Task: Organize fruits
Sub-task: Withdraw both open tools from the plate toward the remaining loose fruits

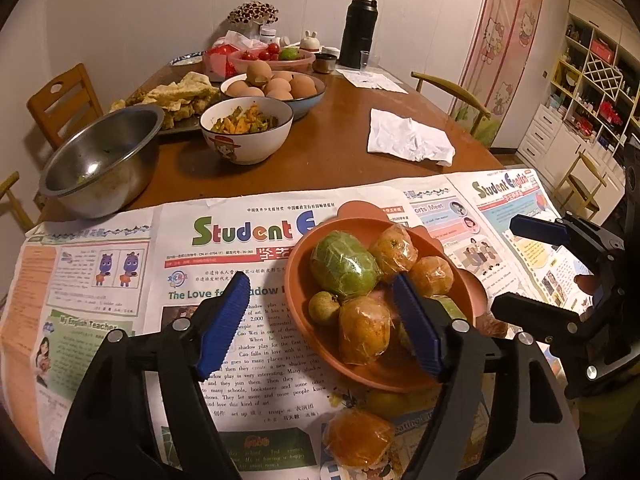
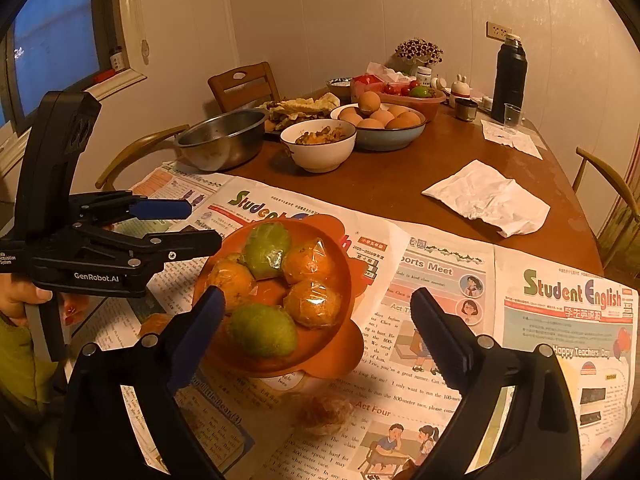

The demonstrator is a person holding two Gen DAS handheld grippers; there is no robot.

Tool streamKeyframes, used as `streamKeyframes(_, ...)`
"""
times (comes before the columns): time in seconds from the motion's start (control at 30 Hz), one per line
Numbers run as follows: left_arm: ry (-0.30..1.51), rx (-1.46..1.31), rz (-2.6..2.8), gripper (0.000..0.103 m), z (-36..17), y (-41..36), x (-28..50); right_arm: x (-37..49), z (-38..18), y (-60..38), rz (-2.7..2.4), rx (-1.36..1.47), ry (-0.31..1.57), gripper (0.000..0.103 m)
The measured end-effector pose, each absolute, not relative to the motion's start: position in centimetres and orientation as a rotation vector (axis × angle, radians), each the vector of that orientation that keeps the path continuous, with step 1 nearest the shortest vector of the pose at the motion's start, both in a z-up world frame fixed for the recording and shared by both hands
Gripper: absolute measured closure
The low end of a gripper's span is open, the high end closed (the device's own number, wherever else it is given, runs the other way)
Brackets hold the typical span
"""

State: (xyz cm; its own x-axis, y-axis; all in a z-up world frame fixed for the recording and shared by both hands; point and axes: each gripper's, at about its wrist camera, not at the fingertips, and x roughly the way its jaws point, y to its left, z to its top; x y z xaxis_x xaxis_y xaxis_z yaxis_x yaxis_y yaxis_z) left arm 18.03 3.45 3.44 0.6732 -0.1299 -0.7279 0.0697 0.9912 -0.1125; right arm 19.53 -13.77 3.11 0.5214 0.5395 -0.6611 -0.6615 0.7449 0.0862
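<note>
An orange flower-rimmed plate (image 1: 298, 280) (image 2: 348, 276) sits on newspaper and holds several plastic-wrapped oranges (image 1: 364, 330) (image 2: 314, 304) and green fruits (image 1: 344, 264) (image 2: 262, 330). One wrapped orange (image 1: 358, 442) lies on the newspaper in front of the plate, beside a yellow fruit (image 1: 386, 402). A crumpled wrapper (image 2: 322, 414) lies near the plate. My left gripper (image 1: 320, 324) (image 2: 200, 226) is open and empty, just left of the plate. My right gripper (image 2: 320, 336) (image 1: 532, 268) is open and empty, close to the plate's right side.
Newspaper (image 1: 120, 280) covers the near table. Behind stand a steel bowl (image 1: 102, 160), a white food bowl (image 1: 246, 134), a bowl of eggs (image 1: 276, 88), a fried-food tray (image 1: 176, 98), a black thermos (image 1: 358, 28) and a crumpled napkin (image 1: 408, 142). Chairs surround the table.
</note>
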Motion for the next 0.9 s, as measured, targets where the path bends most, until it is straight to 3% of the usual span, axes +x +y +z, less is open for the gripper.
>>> streamKeyframes(0.47,0.799,-0.078,-0.088,0.013,4.5,3.5,17.0,18.5,4.2,-14.3,0.706,-0.187,0.698,0.005)
streamKeyframes(0.9,0.777,-0.084,-0.069,0.010,5.3,3.8,15.8,17.3,5.1,-14.7,0.703,-0.186,0.671,0.005)
